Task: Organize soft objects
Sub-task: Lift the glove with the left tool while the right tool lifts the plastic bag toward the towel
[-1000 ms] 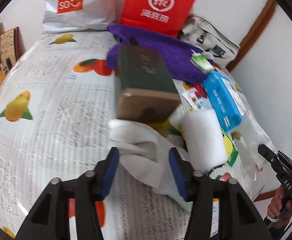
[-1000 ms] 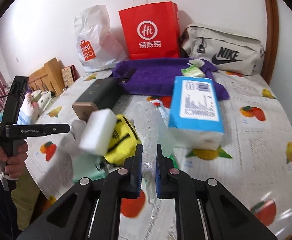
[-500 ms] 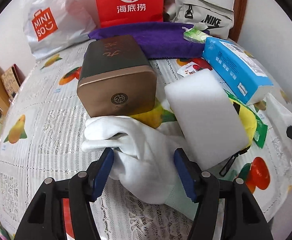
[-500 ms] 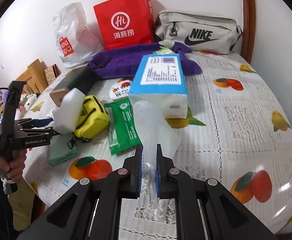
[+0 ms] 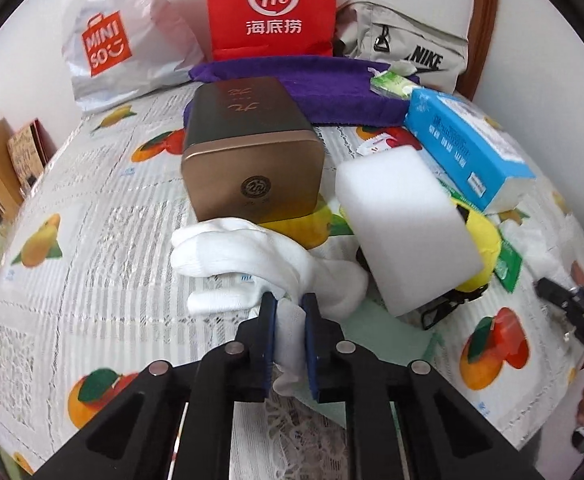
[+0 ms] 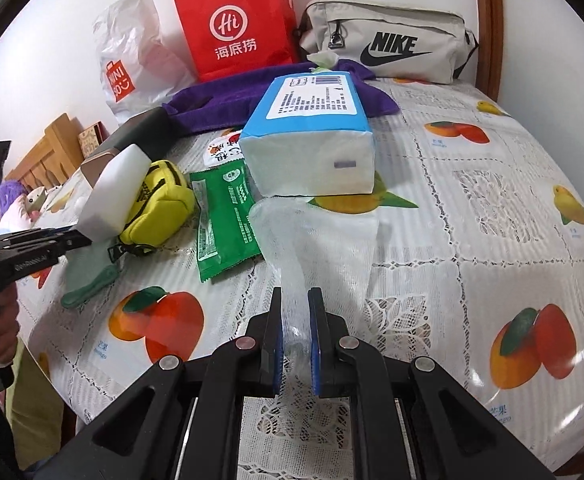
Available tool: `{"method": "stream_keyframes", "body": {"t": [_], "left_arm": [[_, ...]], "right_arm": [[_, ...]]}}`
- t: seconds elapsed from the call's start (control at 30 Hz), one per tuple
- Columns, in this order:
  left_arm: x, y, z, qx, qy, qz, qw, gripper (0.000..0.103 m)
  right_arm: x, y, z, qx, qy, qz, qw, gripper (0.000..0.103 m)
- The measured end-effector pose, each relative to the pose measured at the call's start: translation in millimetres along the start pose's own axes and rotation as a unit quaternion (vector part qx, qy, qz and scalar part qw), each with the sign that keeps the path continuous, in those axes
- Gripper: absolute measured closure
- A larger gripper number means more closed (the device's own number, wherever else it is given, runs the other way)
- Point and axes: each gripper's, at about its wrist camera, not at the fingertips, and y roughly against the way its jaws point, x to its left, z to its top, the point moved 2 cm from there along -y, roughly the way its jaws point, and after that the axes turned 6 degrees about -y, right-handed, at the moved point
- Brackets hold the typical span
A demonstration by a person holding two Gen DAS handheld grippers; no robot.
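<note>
My left gripper (image 5: 288, 305) is shut on the cuff of a white glove (image 5: 252, 264) that lies on the tablecloth in front of a bronze box (image 5: 252, 176). A white sponge block (image 5: 405, 224) leans on a yellow pouch (image 5: 483, 240) just right of it. My right gripper (image 6: 295, 300) is shut on a clear foam net sleeve (image 6: 315, 240) lying on the cloth below a blue tissue pack (image 6: 311, 136). The left gripper also shows in the right wrist view (image 6: 74, 240), at the left edge.
A green glove (image 6: 88, 276), a green wipes packet (image 6: 224, 216) and the yellow pouch (image 6: 160, 196) lie left of the sleeve. A purple towel (image 5: 311, 84), red bag (image 5: 272, 8), Miniso bag (image 5: 116, 40) and Nike bag (image 6: 387, 40) stand at the back wall.
My left gripper has closed on the white glove's cuff. My right gripper has pulled the foam sleeve down toward the table's near edge, away from the tissue pack.
</note>
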Motion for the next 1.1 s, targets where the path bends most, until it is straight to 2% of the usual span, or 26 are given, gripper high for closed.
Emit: {"method": "stream_keyframes", "body": {"t": [0.13,0.37,0.77,1.1], "left_arm": [[7.4,12.3,-3.5,-0.009,0.018,-0.012,0.9997,0.091],[20.8,37.3,-6.4,-0.036,0.039,-0.010,0.9985,0.091],[27.1,78.8,-3.8,-0.084,0.055,-0.013,0.9948,0.091],[27.7,99.1,5.1,-0.106,0.062,-0.019,0.9922,0.091]], "right_arm": [[1.1,0.4,-0.7,0.001,-0.004,-0.007,1.000,0.093],[1.9,11.4,-1.6,-0.016,-0.004,-0.012,1.000,0.093],[8.6,37.5,1.3,-0.045,0.006,-0.015,0.999,0.093],[12.1,49.9,7.3,-0.051,0.011,-0.017,0.998,0.093]]}}
